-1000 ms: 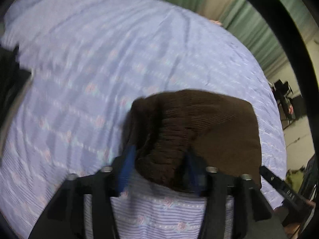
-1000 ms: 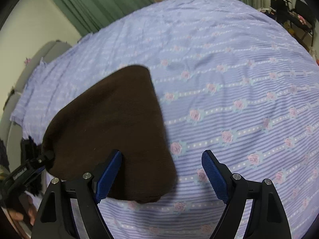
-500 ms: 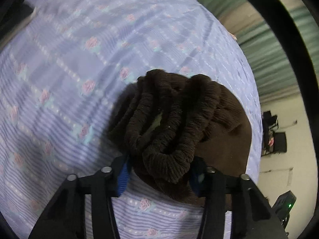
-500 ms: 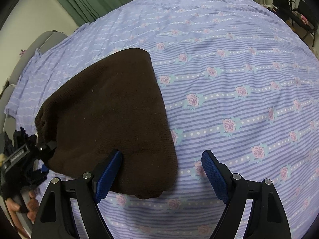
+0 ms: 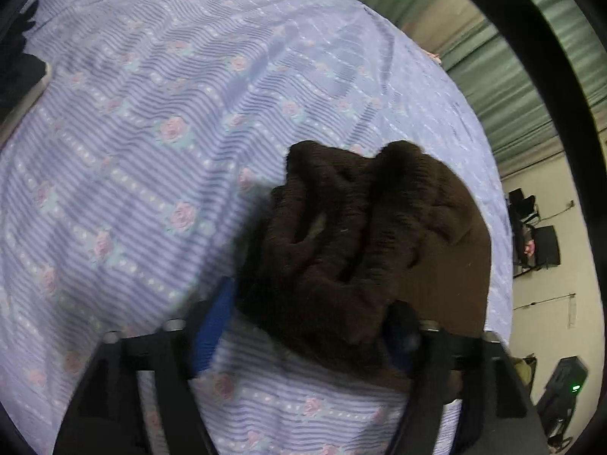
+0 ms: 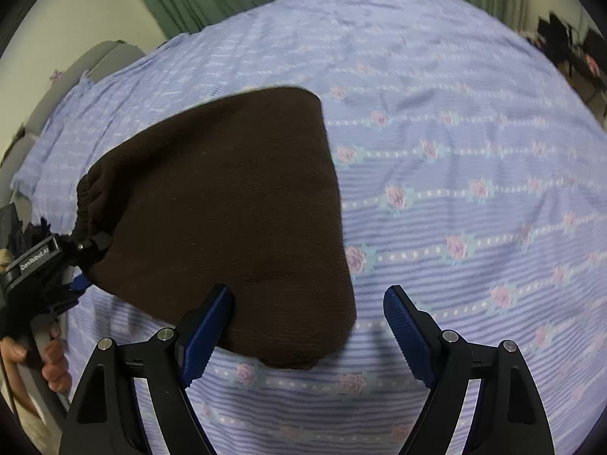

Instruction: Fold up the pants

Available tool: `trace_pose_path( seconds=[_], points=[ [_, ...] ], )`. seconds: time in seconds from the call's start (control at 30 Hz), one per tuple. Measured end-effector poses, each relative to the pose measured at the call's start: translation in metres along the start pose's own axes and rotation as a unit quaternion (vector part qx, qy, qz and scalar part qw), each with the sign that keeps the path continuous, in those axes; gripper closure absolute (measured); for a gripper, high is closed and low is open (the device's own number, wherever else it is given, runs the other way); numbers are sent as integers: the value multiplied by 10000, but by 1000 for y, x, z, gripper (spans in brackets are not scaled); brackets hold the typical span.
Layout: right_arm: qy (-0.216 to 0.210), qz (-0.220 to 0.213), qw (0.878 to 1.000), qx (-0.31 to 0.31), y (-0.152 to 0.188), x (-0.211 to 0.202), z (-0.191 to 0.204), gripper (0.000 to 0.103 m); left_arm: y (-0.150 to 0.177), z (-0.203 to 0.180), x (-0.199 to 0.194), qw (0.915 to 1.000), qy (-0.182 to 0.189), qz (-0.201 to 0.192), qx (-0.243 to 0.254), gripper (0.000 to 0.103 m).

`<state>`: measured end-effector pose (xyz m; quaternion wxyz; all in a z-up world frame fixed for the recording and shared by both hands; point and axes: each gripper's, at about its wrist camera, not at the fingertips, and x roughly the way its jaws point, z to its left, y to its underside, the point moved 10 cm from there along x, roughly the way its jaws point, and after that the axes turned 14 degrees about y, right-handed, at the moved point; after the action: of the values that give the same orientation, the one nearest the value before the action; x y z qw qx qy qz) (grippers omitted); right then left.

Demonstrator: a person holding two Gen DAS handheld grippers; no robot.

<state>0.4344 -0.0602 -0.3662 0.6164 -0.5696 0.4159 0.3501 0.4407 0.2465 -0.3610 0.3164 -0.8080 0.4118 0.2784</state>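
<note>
Dark brown knit pants (image 6: 227,204) lie folded in a compact bundle on the bed. In the left wrist view their bunched elastic waistband (image 5: 341,250) fills the space between my left gripper's blue pads. My left gripper (image 5: 307,326) has its jaws apart around the waistband, seemingly loose; it also shows in the right wrist view (image 6: 72,261) at the bundle's left edge. My right gripper (image 6: 307,322) is open and empty, hovering over the bundle's near corner.
The bed has a lilac striped sheet with pink roses (image 6: 474,189). Green curtains (image 5: 504,76) hang behind. Dark chairs and gear (image 5: 535,235) stand on the floor to the right. A grey headboard (image 6: 95,64) shows at far left.
My left gripper's jaws have spread wider around the waistband and the view has shifted. The bundle has settled on the sheet. My right gripper has stayed open, drifting slightly.
</note>
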Motion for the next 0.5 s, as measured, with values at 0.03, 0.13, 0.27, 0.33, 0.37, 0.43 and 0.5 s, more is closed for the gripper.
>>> trace_pose_path(
  seconds=[0.03, 0.13, 0.27, 0.33, 0.37, 0.43, 0.5],
  points=[
    [-13, -56, 10000, -18, -2, -3, 0, 20, 2, 0, -1, 10000, 3, 17, 33, 25],
    [-24, -256, 9997, 45, -15, -10, -1, 20, 7, 3, 0, 10000, 7, 63, 21, 20],
    [44, -294, 9994, 157, -31, -2, -7, 20, 9, 7, 4, 9994, 219, 138, -242, 19],
    [38, -209, 9995, 251, -38, 10, -8, 20, 14, 7, 6, 9988, 306, 111, -376, 18],
    [35, -175, 9995, 264, -39, 15, -8, 20, 15, 9, 6, 9985, 334, 89, -435, 17],
    [35, -104, 9996, 247, -42, 26, -7, 20, 19, 13, 9, 9967, 462, 42, -662, 14],
    [27, -56, 9998, 193, -43, 35, -2, 20, 23, 16, 13, 9948, 576, 32, -844, 12]
  ],
)
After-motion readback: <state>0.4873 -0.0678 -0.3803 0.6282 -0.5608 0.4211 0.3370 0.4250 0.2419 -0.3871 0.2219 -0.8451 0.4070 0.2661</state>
